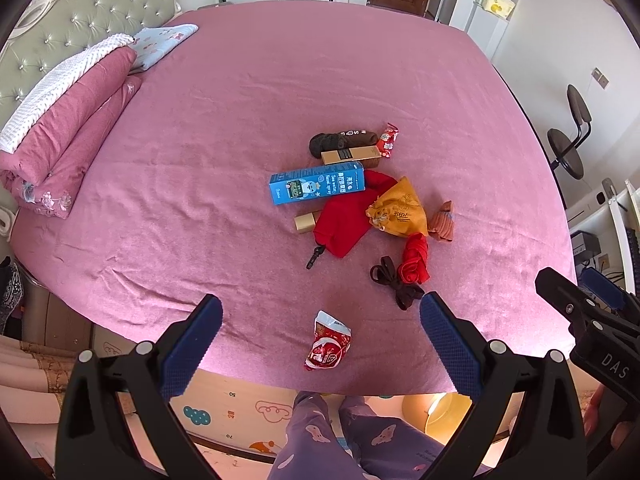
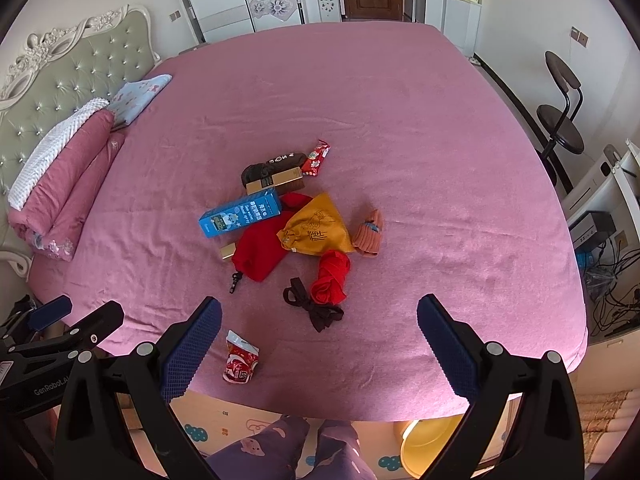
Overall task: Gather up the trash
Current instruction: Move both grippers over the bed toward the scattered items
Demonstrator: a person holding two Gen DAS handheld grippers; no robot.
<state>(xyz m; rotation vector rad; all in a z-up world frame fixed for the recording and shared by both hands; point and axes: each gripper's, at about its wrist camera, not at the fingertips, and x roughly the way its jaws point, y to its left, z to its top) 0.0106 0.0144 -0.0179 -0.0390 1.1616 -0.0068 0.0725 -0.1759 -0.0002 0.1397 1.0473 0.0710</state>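
Both grippers wide open and empty over the near bed edge — nothing picked up yet.

Left gripper (image 1: 321,344) frames the torn red wrapper (image 1: 327,345) lying closest to the edge, likely the first target; right gripper (image 2: 319,346) hangs beside it with that wrapper (image 2: 240,360) just off its left finger. Below the edge, a yellow bin (image 1: 444,410) sits on the floor by the person's legs, presumably where trash goes. Further in, a mixed pile: brown lace (image 2: 312,306), red cloth roll (image 2: 330,278), yellow pouch (image 2: 316,230), blue box (image 2: 240,214), gold box (image 2: 274,181), then a small red wrapper (image 2: 316,159) at the far end. The right view alone shows cables past the bed's right side; the left alone shows a fingertip on the right gripper's handle.
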